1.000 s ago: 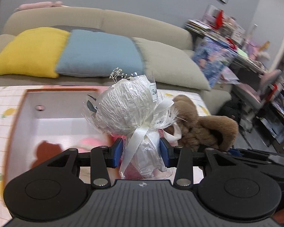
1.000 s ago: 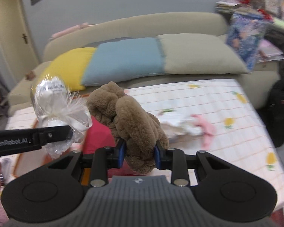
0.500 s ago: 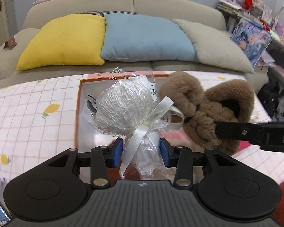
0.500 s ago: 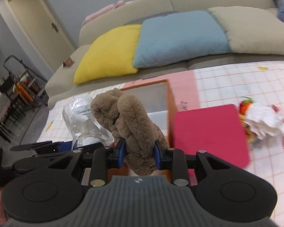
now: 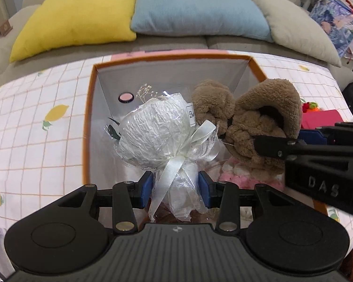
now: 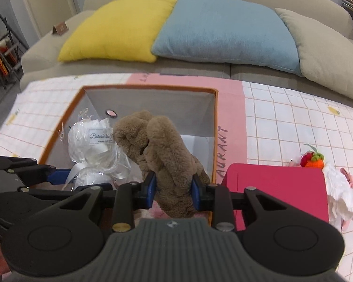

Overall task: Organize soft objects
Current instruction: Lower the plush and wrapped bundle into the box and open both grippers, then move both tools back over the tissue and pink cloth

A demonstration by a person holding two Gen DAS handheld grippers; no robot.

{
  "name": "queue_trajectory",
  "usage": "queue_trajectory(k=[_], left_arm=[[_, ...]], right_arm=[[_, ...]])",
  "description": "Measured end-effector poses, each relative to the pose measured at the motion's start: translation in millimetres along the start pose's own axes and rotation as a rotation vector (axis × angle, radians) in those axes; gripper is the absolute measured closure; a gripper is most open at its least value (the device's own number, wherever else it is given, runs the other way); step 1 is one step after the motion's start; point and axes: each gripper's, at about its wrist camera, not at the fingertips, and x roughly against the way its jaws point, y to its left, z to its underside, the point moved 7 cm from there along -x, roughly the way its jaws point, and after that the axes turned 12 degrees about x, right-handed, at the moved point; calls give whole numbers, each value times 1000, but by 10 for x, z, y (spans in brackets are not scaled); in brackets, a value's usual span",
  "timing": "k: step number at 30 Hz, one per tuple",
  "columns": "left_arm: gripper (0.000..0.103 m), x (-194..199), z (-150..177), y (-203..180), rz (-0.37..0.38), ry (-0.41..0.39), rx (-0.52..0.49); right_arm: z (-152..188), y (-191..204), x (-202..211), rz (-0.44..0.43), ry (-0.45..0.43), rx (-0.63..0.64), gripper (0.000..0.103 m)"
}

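My left gripper (image 5: 175,189) is shut on the stem of a white wrapped bouquet (image 5: 153,134) and holds it over the open orange-rimmed box (image 5: 87,122). My right gripper (image 6: 174,190) is shut on a brown plush toy (image 6: 167,150) and holds it over the same box (image 6: 214,131), right of the bouquet (image 6: 94,145). The plush (image 5: 254,127) and the right gripper's fingers (image 5: 270,146) show at the right of the left wrist view. Something pink and fluffy (image 5: 235,171) lies inside the box.
A red lid (image 6: 277,192) lies on the checked tablecloth right of the box. A white plush (image 6: 341,192) and a small knitted orange-and-red toy (image 6: 313,159) lie beyond it. A sofa with yellow (image 6: 115,28), blue (image 6: 223,30) and beige cushions stands behind the table.
Both grippers have moved forward and down over the box with their loads. The box interior now fills the middle of both views.
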Motion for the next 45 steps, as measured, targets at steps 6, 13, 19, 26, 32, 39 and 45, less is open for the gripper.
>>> queue_trajectory(k=[6, 13, 19, 26, 32, 39, 45], left_arm=[[55, -128, 20, -13, -39, 5, -2], [47, -105, 38, -1, -41, -16, 11], [41, -86, 18, -13, -44, -28, 1], [27, 104, 47, -130, -71, -110, -34], [21, 369, 19, -192, -52, -187, -49], [19, 812, 11, -289, -28, -318, -21], [18, 1156, 68, -458, 47, -419, 22]], right_arm=[[23, 36, -139, 23, 8, 68, 72], [20, 26, -175, 7, -3, 72, 71], [26, 5, -105, -13, -13, 56, 67], [-21, -26, 103, -14, -70, 31, 49], [-32, -120, 357, -2, -126, -8, 45], [7, -205, 777, -8, -202, -55, 41], [139, -342, 1237, 5, -302, -114, 37]])
